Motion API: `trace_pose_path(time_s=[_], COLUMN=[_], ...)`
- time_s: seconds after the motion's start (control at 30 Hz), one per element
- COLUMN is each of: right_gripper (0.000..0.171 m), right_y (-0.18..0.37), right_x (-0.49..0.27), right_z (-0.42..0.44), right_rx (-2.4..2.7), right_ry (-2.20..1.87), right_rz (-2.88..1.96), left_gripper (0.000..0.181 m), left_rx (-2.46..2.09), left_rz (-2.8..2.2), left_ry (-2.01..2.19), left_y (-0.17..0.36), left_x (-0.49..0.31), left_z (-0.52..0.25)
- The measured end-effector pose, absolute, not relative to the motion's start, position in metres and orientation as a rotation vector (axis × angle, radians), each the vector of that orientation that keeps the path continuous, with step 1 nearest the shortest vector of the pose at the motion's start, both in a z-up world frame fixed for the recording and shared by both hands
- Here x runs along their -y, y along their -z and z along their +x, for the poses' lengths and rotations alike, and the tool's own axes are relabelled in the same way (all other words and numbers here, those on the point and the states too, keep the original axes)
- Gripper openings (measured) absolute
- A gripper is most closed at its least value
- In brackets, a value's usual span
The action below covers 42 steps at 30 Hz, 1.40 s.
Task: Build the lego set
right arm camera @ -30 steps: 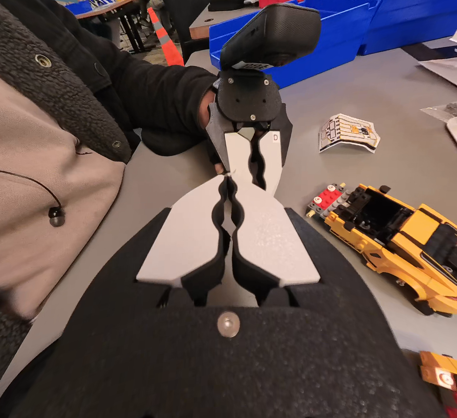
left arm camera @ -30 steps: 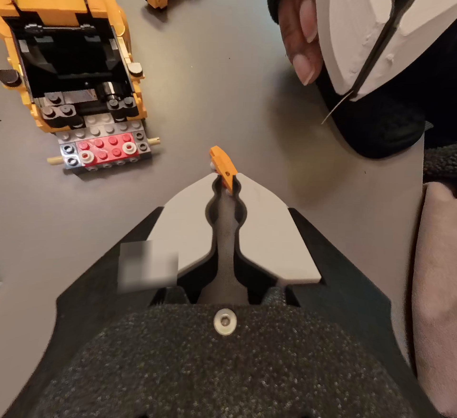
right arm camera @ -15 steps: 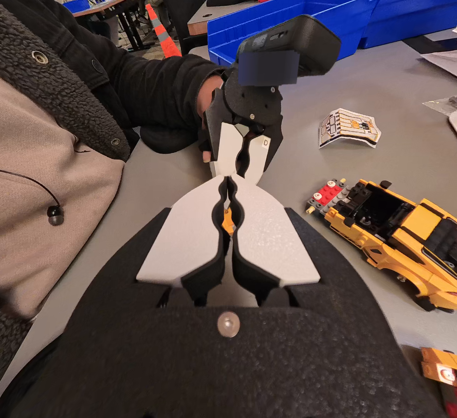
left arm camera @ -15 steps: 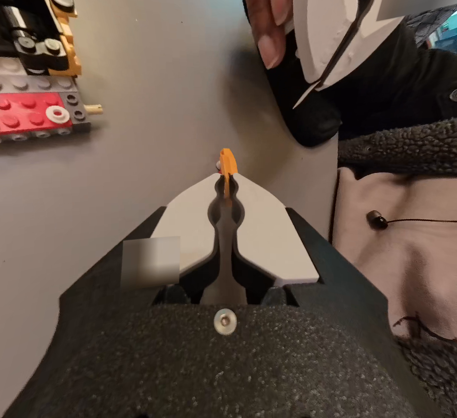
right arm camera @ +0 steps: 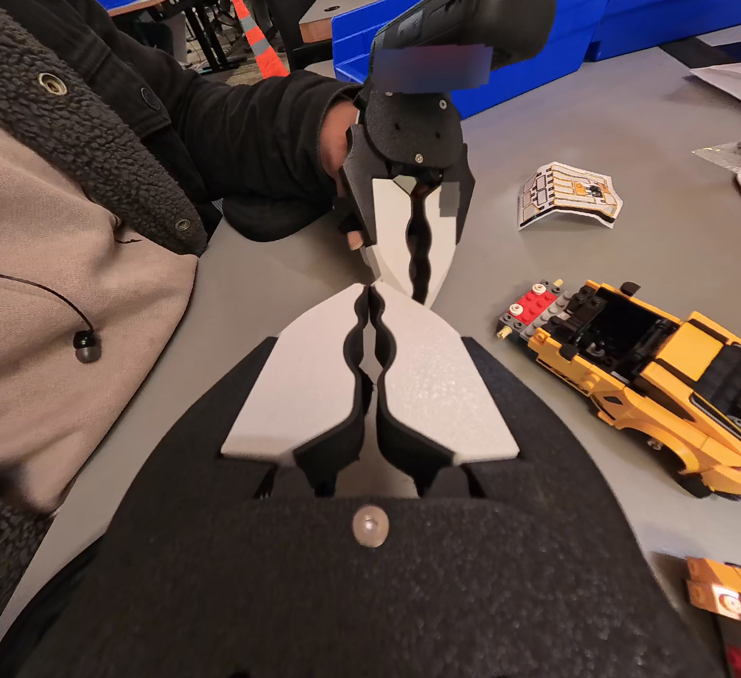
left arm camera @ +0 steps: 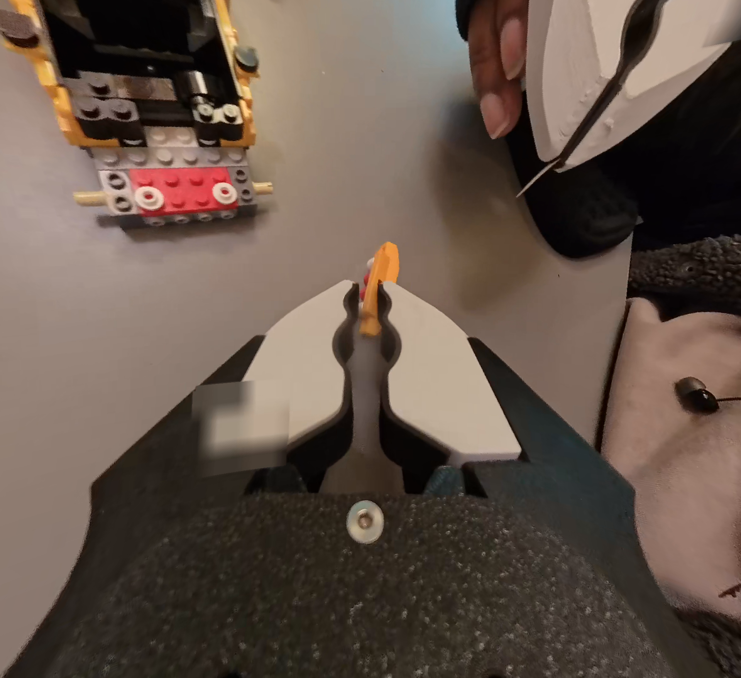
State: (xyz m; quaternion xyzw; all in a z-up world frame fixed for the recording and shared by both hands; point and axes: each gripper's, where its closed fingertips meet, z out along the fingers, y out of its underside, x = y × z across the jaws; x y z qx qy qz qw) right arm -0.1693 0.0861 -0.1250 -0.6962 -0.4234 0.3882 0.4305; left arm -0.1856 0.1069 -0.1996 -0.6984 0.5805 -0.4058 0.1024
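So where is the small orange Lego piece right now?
In the left wrist view the small orange Lego piece is pinched at the tips of the left gripper, above the grey table, down-right of the yellow Lego car.

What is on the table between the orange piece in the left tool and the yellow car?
Nothing: in the left wrist view only bare grey table lies between the orange piece and the yellow car.

The left gripper (left arm camera: 371,292) pinches a small orange piece (left arm camera: 380,286) above the grey table (left arm camera: 341,97). The yellow car (left arm camera: 136,57) sits well apart; the right gripper (left arm camera: 557,167), tips together, holds a thin sliver.
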Motion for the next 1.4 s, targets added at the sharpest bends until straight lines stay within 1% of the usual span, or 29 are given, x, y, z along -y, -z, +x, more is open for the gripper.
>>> trace_pose_path(time_s=[0.1,0.27,0.43,0.63,0.73,0.9,1.07,1.2,1.3,1.4], right_gripper=[0.000,0.000,0.000,0.000,0.000,0.000,0.000,0.000,0.000,0.000], right_y=[0.125,0.125,0.124,0.126,0.129,0.133,0.135,0.134,0.125,0.101], right_x=[-0.086,-0.086,-0.086,-0.083,-0.081,-0.078,-0.077,-0.079,-0.086,-0.098], right_z=[-0.170,-0.170,-0.170,-0.173,-0.176,-0.179,-0.180,-0.179,-0.176,-0.169], right_rx=[1.058,1.056,1.056,1.076,1.096,1.121,1.130,1.121,1.061,0.924], right_ry=[-0.969,-0.973,-0.977,-0.989,-0.993,-0.998,-1.004,-0.997,-0.981,-0.985], right_rz=[-1.737,-1.735,-1.733,-1.740,-1.747,-1.760,-1.765,-1.762,-1.727,-1.646], left_gripper=[0.014,0.015,0.017,0.014,0.012,0.009,0.000,0.000,0.000,0.000], left_rx=[-1.652,-1.565,-1.680,-1.759,-1.796,-1.836,-1.850,-1.845,-1.766,-1.601], left_rz=[-2.063,-2.035,-1.852,-1.549,-1.480,-1.464,-1.459,-1.475,-1.501,-1.529], left_ry=[1.174,1.165,1.132,1.276,1.258,1.247,1.252,1.271,1.371,1.551], left_y=[0.198,0.190,0.176,0.142,0.138,0.142,0.143,0.142,0.132,0.113], left_x=[-0.118,-0.134,-0.128,-0.093,-0.084,-0.077,-0.074,-0.074,-0.078,-0.086], left_z=[-0.185,-0.186,-0.187,-0.178,-0.177,-0.177,-0.177,-0.178,-0.177,-0.176])
